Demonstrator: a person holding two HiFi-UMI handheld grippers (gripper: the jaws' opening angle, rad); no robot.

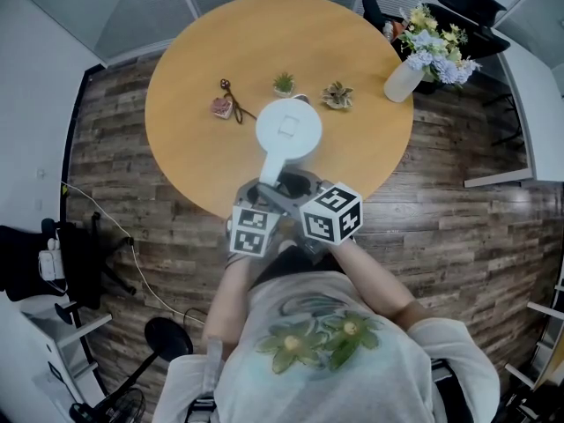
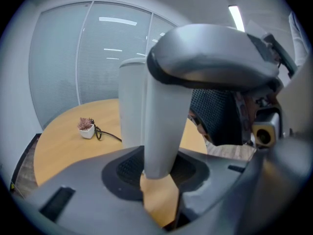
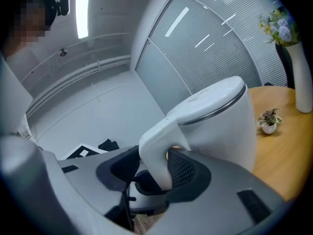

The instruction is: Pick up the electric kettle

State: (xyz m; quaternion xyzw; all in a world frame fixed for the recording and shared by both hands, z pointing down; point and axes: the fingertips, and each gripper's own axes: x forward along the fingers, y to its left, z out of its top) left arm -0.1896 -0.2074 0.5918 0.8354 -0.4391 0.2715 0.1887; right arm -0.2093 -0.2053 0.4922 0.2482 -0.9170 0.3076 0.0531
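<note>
Gripping is judged completed | left gripper (image 2: 161,180) pinched on handle (image 2: 166,131) of electric kettle (image 1: 288,130) | right gripper (image 3: 156,175) clamped, jaws wide, on same handle | electric kettle judged seated on table (image 1: 203,77), near its edge | lift not yet performed

We obs. electric kettle (image 1: 288,132): white plastic, smooth, semi-gloss, w/ thin bright metal band (image 3: 214,111) under lid. Table (image 1: 185,139): wood-look top, smooth, matt. Floor (image 1: 441,210): rough-grained planks. Vase (image 1: 402,82), 2 o'clock of kettle: white, glossy. Right gripper (image 3: 156,174) shell: grey matt plastic; pads (image 3: 188,171) black, mesh-textured.
</note>
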